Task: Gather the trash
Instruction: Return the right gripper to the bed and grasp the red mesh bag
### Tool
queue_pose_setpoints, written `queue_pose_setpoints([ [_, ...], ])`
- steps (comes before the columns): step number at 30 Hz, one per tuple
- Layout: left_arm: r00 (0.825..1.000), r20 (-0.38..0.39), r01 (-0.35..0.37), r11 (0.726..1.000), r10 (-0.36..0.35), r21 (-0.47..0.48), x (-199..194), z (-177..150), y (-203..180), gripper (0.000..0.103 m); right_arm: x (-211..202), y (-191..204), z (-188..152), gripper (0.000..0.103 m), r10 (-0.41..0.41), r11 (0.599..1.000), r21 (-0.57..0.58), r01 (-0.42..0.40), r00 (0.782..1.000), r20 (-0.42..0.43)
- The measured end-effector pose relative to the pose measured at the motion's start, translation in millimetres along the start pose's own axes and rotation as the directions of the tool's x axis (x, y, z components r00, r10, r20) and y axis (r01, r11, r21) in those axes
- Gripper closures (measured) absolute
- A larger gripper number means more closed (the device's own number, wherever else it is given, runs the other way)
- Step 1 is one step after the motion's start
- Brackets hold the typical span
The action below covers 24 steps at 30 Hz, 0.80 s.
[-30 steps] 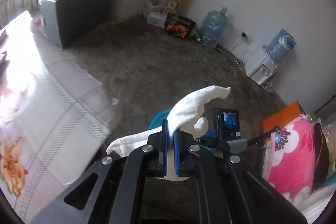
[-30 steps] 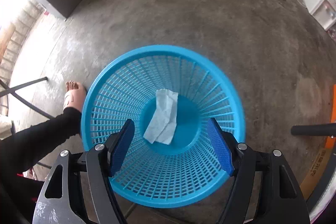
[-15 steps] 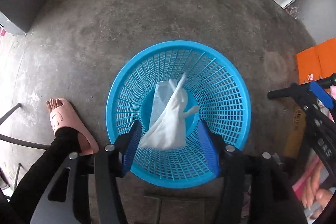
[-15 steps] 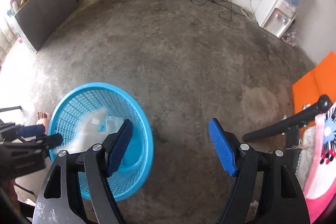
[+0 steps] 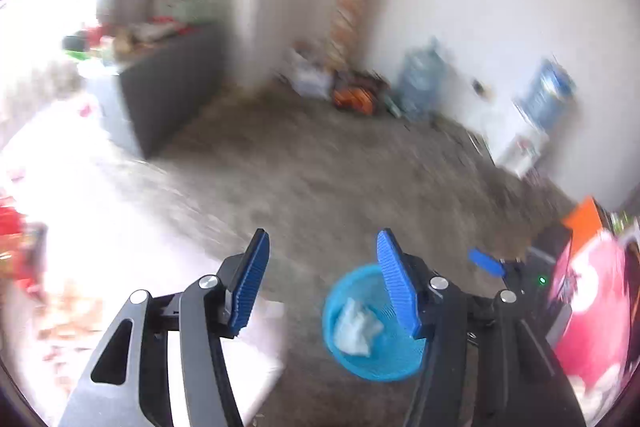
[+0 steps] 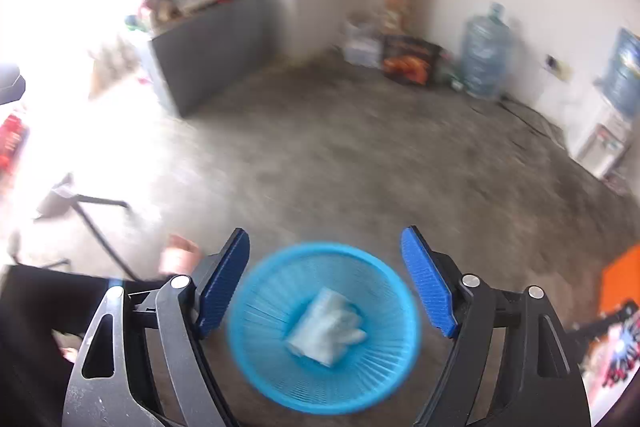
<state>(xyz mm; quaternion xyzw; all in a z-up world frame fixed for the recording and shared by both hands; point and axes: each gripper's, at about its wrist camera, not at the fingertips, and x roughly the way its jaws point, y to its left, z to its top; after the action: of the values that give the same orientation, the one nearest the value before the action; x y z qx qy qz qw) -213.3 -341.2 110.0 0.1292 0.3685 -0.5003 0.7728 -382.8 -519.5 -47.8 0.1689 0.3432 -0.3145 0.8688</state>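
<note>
A round blue plastic basket (image 6: 256, 359) stands on the concrete floor, with crumpled white tissues (image 6: 326, 323) lying in its bottom. My right gripper (image 6: 326, 285) hovers well above it. Its jaws are opening, and nothing is between the blue pads (image 6: 428, 283) except the view of the basket far below. In the left wrist view the basket (image 5: 384, 363) sits low right with the tissues (image 5: 354, 323) inside. My left gripper (image 5: 324, 283) is open and empty, up and to the left of the basket. Both views are motion-blurred.
A grey cabinet (image 6: 208, 55) stands at the back left, with water bottles (image 6: 484, 55), a white dispenser (image 6: 596, 143) and bags along the far wall. An orange box (image 5: 584, 223) and pink cloth (image 5: 588, 315) lie right. A person's black-clad leg (image 6: 36, 307) and slipper (image 6: 178, 253) are left.
My left gripper opened and let go of the white tissue, which now lies in the basket. Both grippers rose and tipped up away from the basket. The right jaws spread wider.
</note>
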Motion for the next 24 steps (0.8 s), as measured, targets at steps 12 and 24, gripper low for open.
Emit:
queue_pose_setpoints([
  [12, 0.831, 0.001, -0.517, 0.774, 0.556, -0.367, -164, -87, 225, 0.045, -31, 164, 64, 0.018, 0.358, 0.887, -0.333, -0.319, 0.932, 0.063],
  [24, 0.705, -0.053, -0.649, 0.612, 0.707, -0.452, -194, -166, 281, 0.045, 20, 359, 111, 0.014, 0.502, 0.703, -0.501, -0.505, 0.851, -0.154],
])
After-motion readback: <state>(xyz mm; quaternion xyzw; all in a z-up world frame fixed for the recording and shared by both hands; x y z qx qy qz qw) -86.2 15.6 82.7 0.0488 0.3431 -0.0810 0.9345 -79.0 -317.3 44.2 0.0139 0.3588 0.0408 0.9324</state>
